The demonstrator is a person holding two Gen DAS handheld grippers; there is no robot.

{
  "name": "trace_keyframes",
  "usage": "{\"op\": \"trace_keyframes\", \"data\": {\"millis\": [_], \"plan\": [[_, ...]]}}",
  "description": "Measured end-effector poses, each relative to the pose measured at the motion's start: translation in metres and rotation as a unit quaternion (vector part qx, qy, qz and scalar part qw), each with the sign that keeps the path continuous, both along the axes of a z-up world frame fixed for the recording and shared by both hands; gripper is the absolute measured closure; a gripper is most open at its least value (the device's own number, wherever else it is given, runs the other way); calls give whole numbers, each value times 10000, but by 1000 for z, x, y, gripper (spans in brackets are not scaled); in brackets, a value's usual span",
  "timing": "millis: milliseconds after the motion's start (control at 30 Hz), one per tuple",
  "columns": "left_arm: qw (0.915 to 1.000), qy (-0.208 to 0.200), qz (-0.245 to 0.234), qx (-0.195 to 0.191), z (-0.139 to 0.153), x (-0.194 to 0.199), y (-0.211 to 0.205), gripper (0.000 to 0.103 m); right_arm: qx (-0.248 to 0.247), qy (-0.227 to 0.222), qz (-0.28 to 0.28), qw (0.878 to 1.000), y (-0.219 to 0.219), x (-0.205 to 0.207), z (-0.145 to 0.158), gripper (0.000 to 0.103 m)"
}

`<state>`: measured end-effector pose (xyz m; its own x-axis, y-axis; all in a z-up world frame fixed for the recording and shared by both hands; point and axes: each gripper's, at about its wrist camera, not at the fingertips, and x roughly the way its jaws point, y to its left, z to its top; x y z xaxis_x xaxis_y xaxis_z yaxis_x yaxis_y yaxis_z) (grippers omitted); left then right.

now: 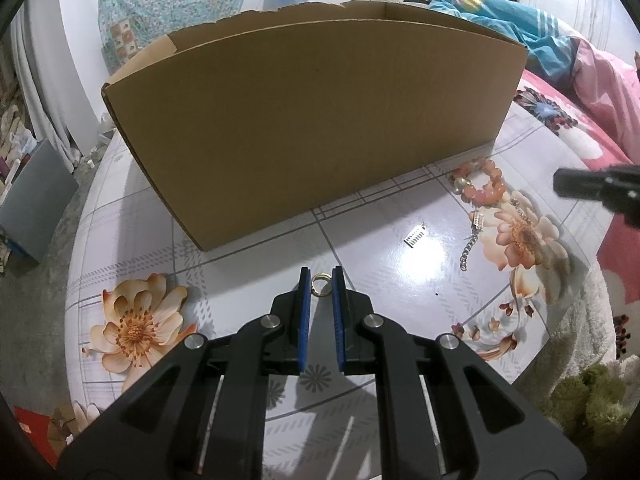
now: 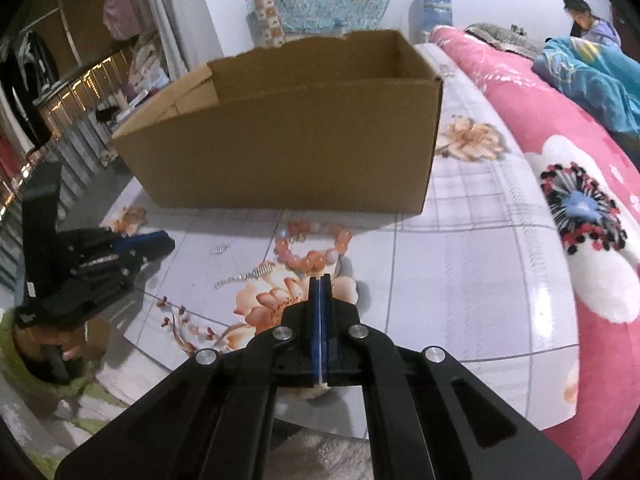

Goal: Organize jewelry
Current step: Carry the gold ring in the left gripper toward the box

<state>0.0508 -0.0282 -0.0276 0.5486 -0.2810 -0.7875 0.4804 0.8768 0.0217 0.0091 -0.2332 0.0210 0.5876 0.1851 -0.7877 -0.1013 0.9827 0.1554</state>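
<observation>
My left gripper (image 1: 321, 280) is shut on a small gold ring (image 1: 321, 283), low over the floral tabletop (image 1: 400, 280) in front of an open cardboard box (image 1: 312, 120). To its right lie a pink-orange bead bracelet (image 1: 478, 182), a silver chain bracelet (image 1: 474, 236) and a small silver piece (image 1: 415, 236). My right gripper (image 2: 321, 278) is shut, pads together, with nothing visible between them. It hovers just short of the bead bracelet (image 2: 316, 248). In the right wrist view the chain (image 2: 248, 274) lies to the left, the left gripper (image 2: 160, 244) beyond it and the box (image 2: 288, 152) behind.
A bed with a pink floral blanket (image 2: 560, 184) borders the table on the right. A person (image 2: 588, 20) sits far back by a blue quilt. The table's front edge (image 2: 360, 432) runs close below my right gripper. Shelves and clutter (image 2: 80, 80) fill the left side.
</observation>
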Motion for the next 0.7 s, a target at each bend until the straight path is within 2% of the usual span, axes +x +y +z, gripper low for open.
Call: {"op": "trace_keyframes", "data": {"millis": [67,133,200,367,500,567,600,700], "plan": [[10000,6,6,-22,0,0,1,94,17,24,-37,10000,0,2,0,102],[10000,6,6,-40,0,-1,2,94,2,147,-10,9999,1,8,-5,91],[10000,-2,-2,-47,0,-1,4,94,-154,142,44,9998,6,14,-9,87],[10000,-13,-10,-51,0,-1,4,94,-322,426,116,9985,11,31,-26,87],[10000,-13,-18,-77,0,-1,5,94,-454,487,220,9975,18,33,-31,87],[10000,-15,-19,-83,1,-1,6,94,-640,492,297,9963,22,33,-31,95],[10000,-16,-19,-88,1,-1,6,94,-572,524,298,9965,22,34,-31,99],[9999,-43,-24,-97,1,-1,7,94,-270,583,193,9977,13,35,-31,100]]}}
